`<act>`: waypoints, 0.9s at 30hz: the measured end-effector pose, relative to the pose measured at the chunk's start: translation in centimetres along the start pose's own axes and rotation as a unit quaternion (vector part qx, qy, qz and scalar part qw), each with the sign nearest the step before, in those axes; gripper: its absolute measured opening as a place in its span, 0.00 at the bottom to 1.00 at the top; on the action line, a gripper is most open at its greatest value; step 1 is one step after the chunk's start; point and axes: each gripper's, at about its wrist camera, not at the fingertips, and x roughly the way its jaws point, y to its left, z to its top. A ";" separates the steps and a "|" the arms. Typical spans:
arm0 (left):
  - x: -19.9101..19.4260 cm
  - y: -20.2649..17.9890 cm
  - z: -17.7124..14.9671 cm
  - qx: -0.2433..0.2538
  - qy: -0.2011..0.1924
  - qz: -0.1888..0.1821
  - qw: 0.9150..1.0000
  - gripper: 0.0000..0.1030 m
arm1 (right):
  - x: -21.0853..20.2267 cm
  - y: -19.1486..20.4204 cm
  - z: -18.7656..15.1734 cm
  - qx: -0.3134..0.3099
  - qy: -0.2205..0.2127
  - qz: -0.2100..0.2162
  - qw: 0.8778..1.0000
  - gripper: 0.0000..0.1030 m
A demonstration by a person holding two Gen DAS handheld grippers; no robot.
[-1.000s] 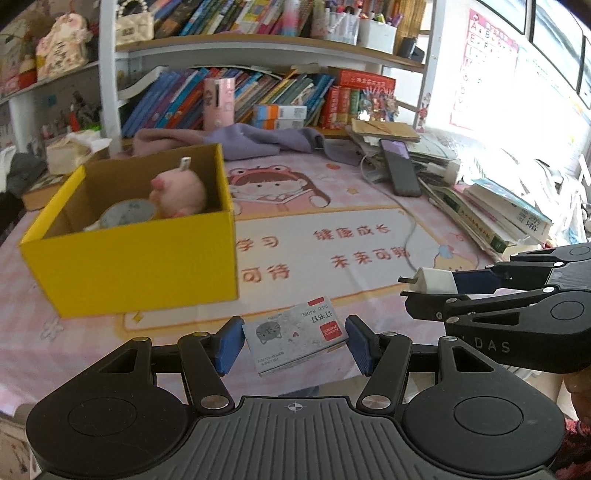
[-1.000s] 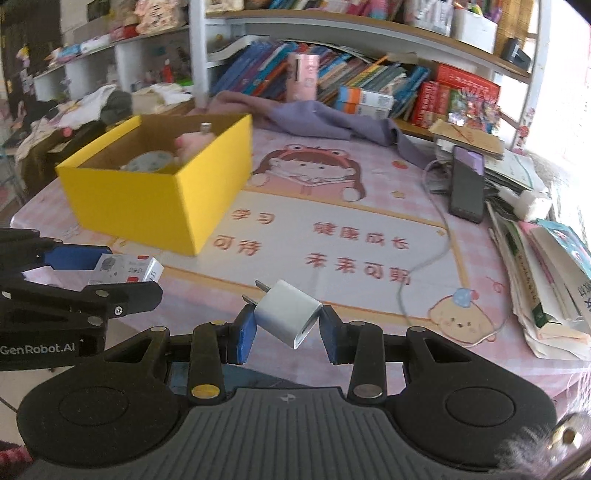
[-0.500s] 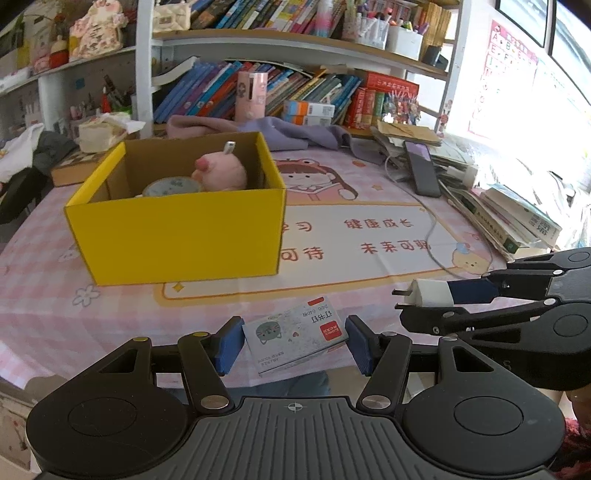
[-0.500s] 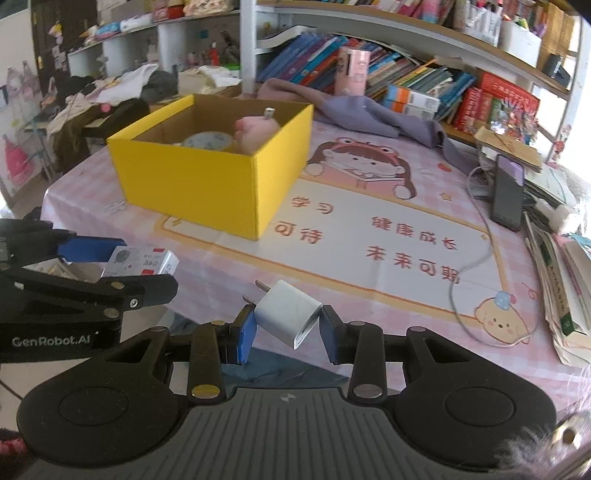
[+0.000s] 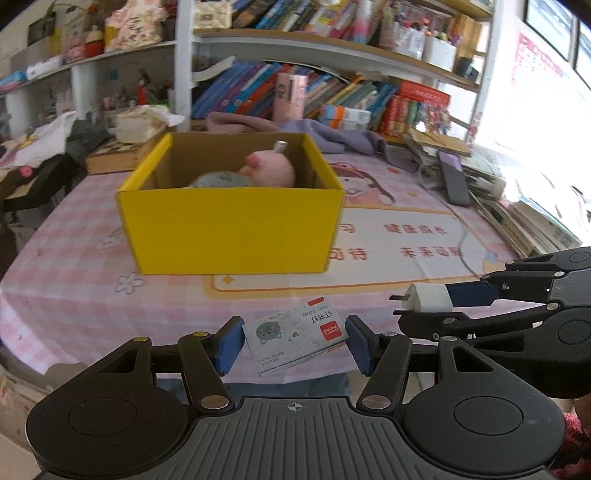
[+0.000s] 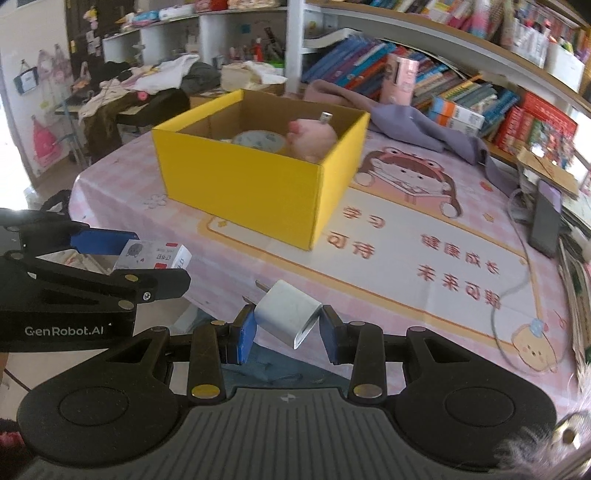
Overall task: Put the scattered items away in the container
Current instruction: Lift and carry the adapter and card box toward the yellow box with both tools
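The counter (image 5: 66, 258) wears a pink checked cloth with a cartoon girl and large red Chinese characters printed on a white panel; from both wrist views the characters read upside down. Behind it, shelves (image 6: 443, 33) are packed with books whose spines are too blurred to read.

On the cloth stands the yellow box (image 5: 232, 229), open at the top, its long side roughly facing the left wrist camera. Inside lie a pink plush toy (image 5: 271, 171) and a round patterned tin (image 5: 218, 181).

A dark phone (image 6: 546, 221) lies flat near the books at the counter's far right edge.

The left tool (image 5: 295, 341), stamped "GenRobot.AI" on its side in the right wrist view, grips a small staple box (image 5: 293, 334) by its short ends. The staple box carries a grey cat drawing, a red corner label and Chinese writing; its long axis runs across the jaws, above the counter's near edge.

The right tool (image 6: 286, 326) is clamped on a white plug adapter (image 6: 286, 315), tilted, its two metal prongs pointing up and to the left toward the yellow box, above the counter's near edge.
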 end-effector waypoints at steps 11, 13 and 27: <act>-0.8 2.9 -0.4 -0.035 0.004 0.043 0.998 0.58 | 2.0 2.8 2.1 -0.046 0.003 0.050 0.998 0.34; -0.8 3.3 -0.4 -0.040 0.004 0.050 0.998 0.58 | 2.3 3.2 2.4 -0.051 0.003 0.057 0.997 0.34; 0.0 4.7 1.8 -0.051 -0.008 0.087 0.995 0.58 | 4.4 3.7 4.7 -0.084 -0.017 0.095 0.992 0.34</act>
